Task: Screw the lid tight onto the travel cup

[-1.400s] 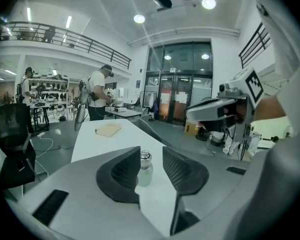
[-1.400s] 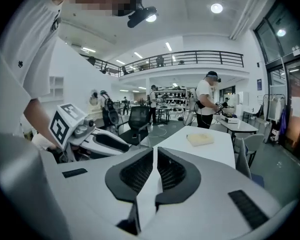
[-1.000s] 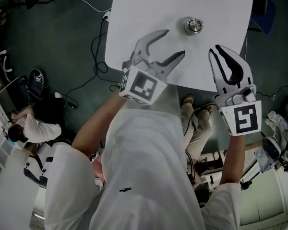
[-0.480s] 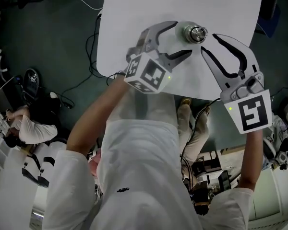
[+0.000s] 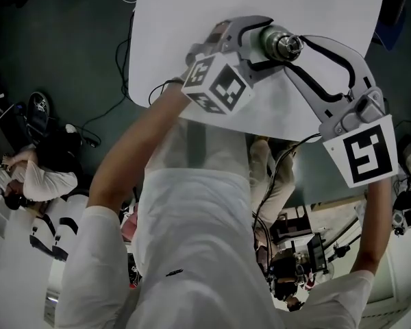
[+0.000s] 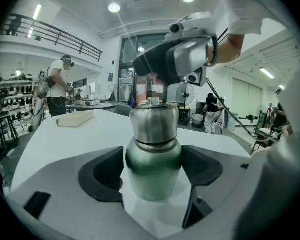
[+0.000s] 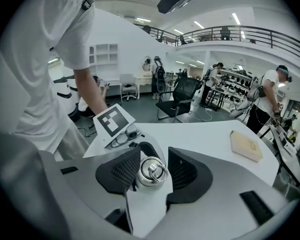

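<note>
A green travel cup (image 6: 152, 169) with a steel lid (image 6: 154, 124) stands upright on the white table (image 5: 192, 5). My left gripper (image 5: 274, 43) reaches in from the left. Its jaws are opening, and the cup's green body stands between the dark pads (image 6: 102, 174) with no firm press visible. My right gripper (image 5: 294, 55) comes from the right and above. Its jaws are opening too, either side of the lid (image 7: 151, 173) with its ring handle. In the left gripper view the right gripper (image 6: 180, 59) hangs over the lid.
A tan flat block (image 7: 246, 145) lies on the far part of the table. The table's near edge (image 5: 212, 118) runs just under both grippers. Cables (image 5: 103, 115) lie on the floor at left. People and office chairs stand around the room.
Both grippers moved forward from the table's near edge to the cup. The right jaws went from shut to spread around the lid. The left jaws widened around the cup's body.
</note>
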A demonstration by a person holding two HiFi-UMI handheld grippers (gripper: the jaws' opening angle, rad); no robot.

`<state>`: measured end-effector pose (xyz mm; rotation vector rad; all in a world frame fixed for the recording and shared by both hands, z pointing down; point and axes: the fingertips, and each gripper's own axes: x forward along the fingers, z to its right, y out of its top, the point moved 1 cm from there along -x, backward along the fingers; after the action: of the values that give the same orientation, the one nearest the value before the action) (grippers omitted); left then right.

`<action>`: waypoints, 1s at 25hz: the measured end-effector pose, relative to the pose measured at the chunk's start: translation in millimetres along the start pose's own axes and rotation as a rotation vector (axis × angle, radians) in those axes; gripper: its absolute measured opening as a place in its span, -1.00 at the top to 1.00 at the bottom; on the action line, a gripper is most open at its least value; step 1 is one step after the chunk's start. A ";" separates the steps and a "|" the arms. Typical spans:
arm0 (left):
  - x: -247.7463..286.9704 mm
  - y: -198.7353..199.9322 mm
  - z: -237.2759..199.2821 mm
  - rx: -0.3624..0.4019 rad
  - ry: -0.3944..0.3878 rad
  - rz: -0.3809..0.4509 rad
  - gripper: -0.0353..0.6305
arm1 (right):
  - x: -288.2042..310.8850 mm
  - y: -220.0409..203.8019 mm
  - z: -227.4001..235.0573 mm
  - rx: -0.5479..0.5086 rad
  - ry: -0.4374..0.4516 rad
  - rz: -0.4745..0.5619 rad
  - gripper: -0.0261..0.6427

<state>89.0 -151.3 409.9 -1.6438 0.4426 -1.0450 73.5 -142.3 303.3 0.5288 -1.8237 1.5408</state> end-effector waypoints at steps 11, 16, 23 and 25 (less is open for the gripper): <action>4.8 -4.5 1.1 0.019 -0.002 0.020 -0.14 | 16.6 -16.8 -4.9 -0.168 0.219 -0.149 0.34; 2.7 -1.8 2.4 0.021 -0.015 0.026 -0.14 | 22.9 -19.5 -6.4 -0.339 0.352 -0.278 0.29; 8.0 -8.2 1.5 0.028 -0.033 0.028 -0.14 | 43.8 -39.3 -11.6 -0.547 0.504 -0.455 0.27; 9.2 -8.2 1.8 0.027 -0.034 0.030 -0.14 | 45.7 -41.7 -12.2 -0.605 0.508 -0.477 0.27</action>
<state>93.7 -154.2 421.1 -1.6237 0.4275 -0.9948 73.9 -134.0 365.8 0.2218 -1.5089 0.6691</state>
